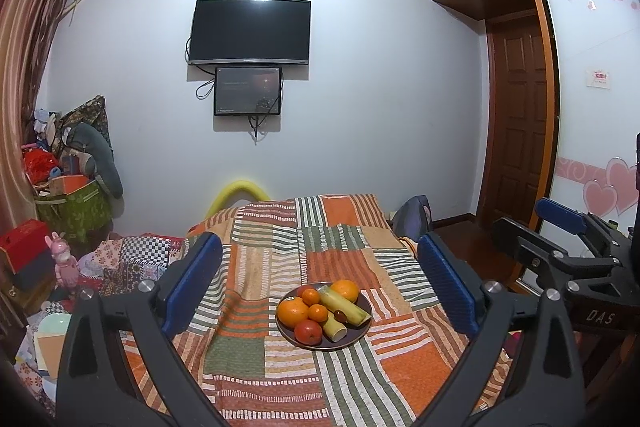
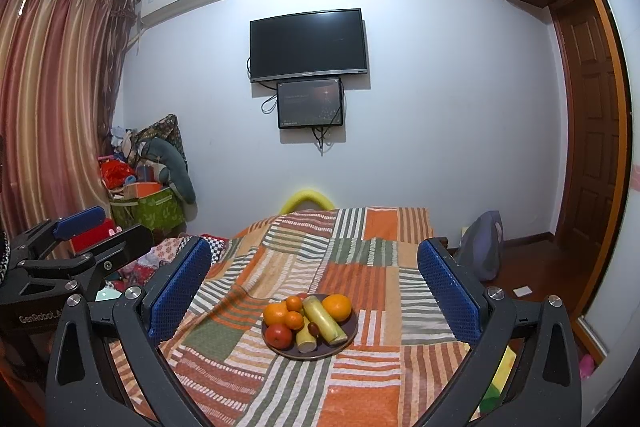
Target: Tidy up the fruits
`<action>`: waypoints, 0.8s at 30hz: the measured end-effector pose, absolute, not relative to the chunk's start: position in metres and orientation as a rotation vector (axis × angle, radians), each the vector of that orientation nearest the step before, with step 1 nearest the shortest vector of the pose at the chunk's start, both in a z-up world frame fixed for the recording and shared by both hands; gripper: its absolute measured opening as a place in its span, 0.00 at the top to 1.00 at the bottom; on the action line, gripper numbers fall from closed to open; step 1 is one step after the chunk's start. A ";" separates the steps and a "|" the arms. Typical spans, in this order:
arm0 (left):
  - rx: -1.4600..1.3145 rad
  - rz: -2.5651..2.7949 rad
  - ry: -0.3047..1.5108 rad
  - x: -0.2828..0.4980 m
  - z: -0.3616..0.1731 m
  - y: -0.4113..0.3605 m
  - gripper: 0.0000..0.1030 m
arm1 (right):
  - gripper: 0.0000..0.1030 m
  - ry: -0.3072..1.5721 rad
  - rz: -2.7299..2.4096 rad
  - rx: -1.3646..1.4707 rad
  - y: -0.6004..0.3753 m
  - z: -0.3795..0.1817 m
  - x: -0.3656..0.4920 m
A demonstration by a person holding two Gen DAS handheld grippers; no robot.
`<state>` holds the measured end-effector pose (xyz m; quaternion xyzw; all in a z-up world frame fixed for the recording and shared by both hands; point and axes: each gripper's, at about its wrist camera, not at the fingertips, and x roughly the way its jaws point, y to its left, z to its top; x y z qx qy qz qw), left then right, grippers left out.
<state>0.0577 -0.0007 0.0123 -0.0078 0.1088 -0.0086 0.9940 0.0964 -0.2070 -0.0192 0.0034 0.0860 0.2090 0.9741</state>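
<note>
A dark plate [image 1: 362, 303] [image 2: 352, 327] sits on a striped patchwork blanket [image 1: 280, 251] [image 2: 360, 255]. It holds two big oranges [image 1: 293, 311] [image 2: 337, 307], small tangerines [image 1: 318, 312] [image 2: 295, 320], a red tomato-like fruit [image 1: 308, 331] [image 2: 279, 335], two pale green-yellow stalk pieces [image 1: 344, 305] [image 2: 324, 319] and a small dark red fruit [image 1: 340, 315] [image 2: 313, 328]. My left gripper [image 1: 320, 283] is open and empty, held above and before the plate. My right gripper [image 2: 316, 287] is open and empty, likewise before the plate. Each gripper shows at the other view's edge.
A TV [image 1: 250, 31] and a small screen [image 1: 247, 91] hang on the far wall. Cluttered bags and toys [image 1: 72, 179] pile at the left by curtains [image 2: 48, 99]. A wooden door [image 1: 516, 115] and wardrobe stand right. A grey backpack [image 2: 482, 247] sits beside the blanket.
</note>
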 end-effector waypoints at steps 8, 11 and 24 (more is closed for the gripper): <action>-0.012 -0.024 0.219 0.058 0.012 0.000 0.03 | 0.00 0.173 0.418 0.008 -0.208 -0.018 0.096; -0.012 -0.025 0.220 0.058 0.012 -0.001 0.03 | 0.00 0.174 0.420 0.009 -0.208 -0.018 0.096; -0.007 -0.031 0.219 0.057 0.011 -0.004 0.03 | 0.00 0.175 0.420 0.006 -0.208 -0.017 0.095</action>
